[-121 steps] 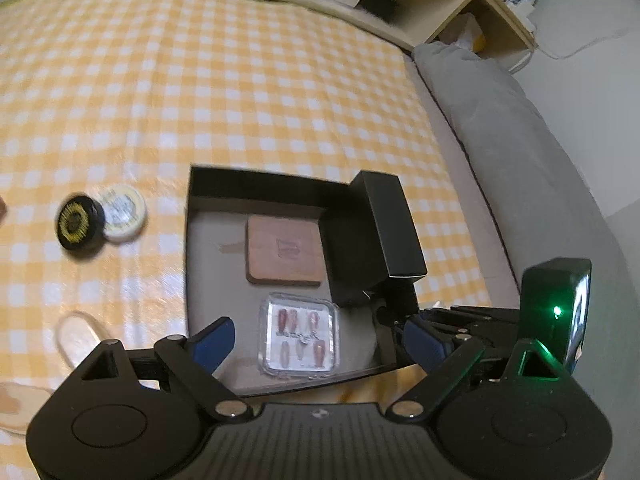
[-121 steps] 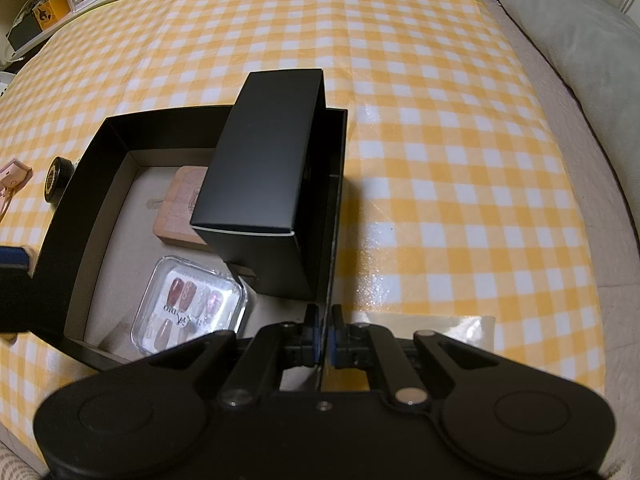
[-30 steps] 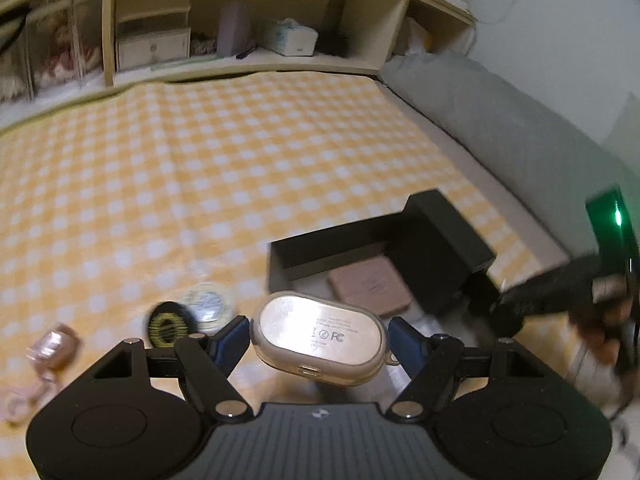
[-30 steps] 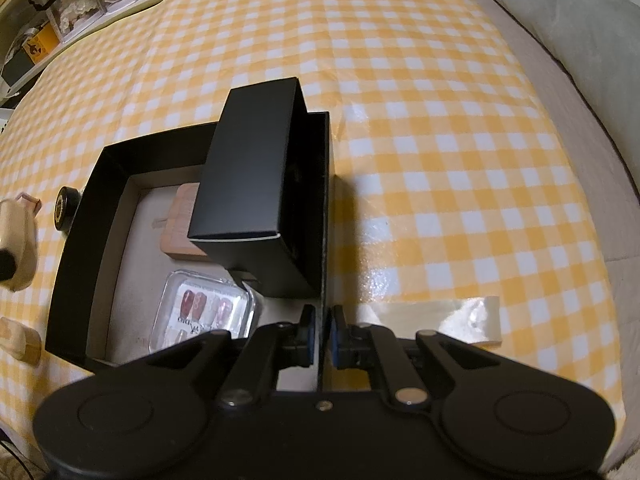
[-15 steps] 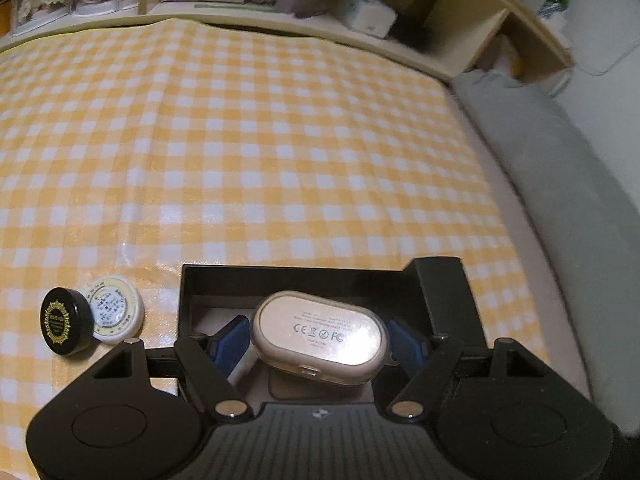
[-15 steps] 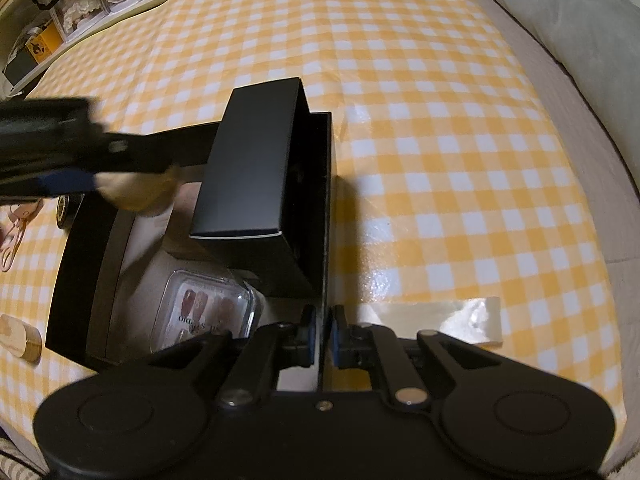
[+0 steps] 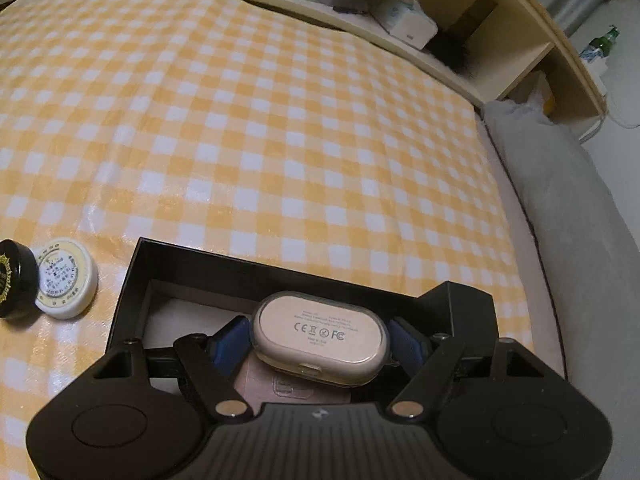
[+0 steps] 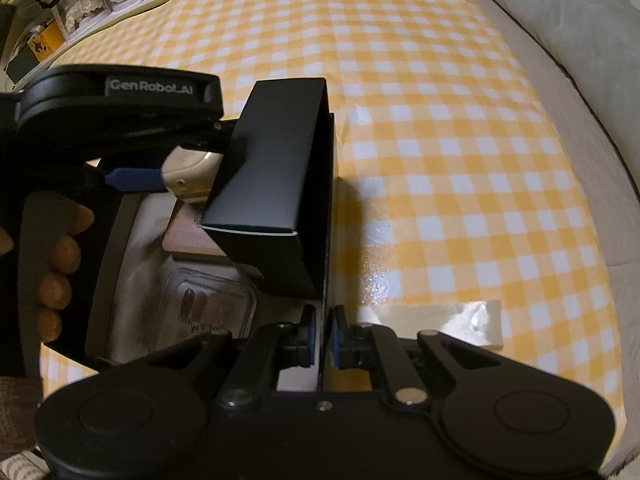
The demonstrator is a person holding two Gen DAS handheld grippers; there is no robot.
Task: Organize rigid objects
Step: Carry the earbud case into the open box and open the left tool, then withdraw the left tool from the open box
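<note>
left gripper point(image 7: 320, 344): its blue fingers point(image 7: 228, 344) clamp a beige earbud case point(image 7: 320, 346) from both sides, printed underside facing the camera; case held above the inside of the black tray.
right gripper point(image 8: 322, 334): fingers narrow, pinching the near right wall of the black tray point(image 8: 325, 240).
black tray: open-topped, on the yellow-and-white checked cloth point(image 7: 240, 140); pale lining inside.
inside the tray: a tall black box point(image 8: 280, 176) stands leaning against the right wall; a pinkish flat block point(image 8: 192, 240) lies beside it; a clear case of press-on nails point(image 8: 208, 300) lies nearer the camera.
earbud case in right view point(image 8: 192, 176): over the tray, close to the black box's left side.
outside the tray: a black round jar point(image 7: 10, 280) and a cream round tin point(image 7: 64, 280), touching each other, left of the tray.
clear tape strip point(image 8: 440, 320): flat on the cloth, right of the right gripper.
left hand point(image 8: 56, 268): wrapped around the left gripper's handle.
</note>
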